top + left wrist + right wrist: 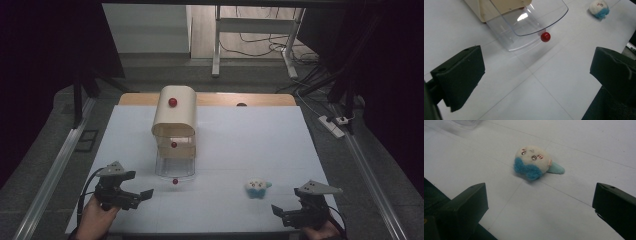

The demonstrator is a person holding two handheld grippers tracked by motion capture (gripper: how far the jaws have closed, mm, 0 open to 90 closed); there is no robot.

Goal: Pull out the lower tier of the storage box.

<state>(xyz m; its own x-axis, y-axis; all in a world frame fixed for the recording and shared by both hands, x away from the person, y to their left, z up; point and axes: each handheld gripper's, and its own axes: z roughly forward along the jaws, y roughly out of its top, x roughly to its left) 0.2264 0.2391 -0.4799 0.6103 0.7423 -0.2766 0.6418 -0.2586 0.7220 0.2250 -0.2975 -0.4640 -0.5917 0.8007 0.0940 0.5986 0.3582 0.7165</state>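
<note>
On the white bench (pixel 280 150) stands a cream bread-bin-style box (pixel 174 116) with a clear roll-top door (pixel 174 167) and a red knob (pixel 175 181) at the door's lower edge. Door appears lowered, its rim close to the bench; the left gripper view shows the knob (pixel 545 37) hanging just beyond the clear rim. Left gripper (pixel 142 196): jaws spread wide, holding nothing, aimed toward the knob but apart from it. Right gripper (pixel 278 211): jaws likewise wide, empty, facing a small plush toy (pixel 258 188) with a white face and blue fur, lying on the bench near it, untouched. Judgement: work is at its start. Toy not yet picked up, door not yet lifted; grasping the toy, raising the door and placing the toy inside all seem to remain.
</note>
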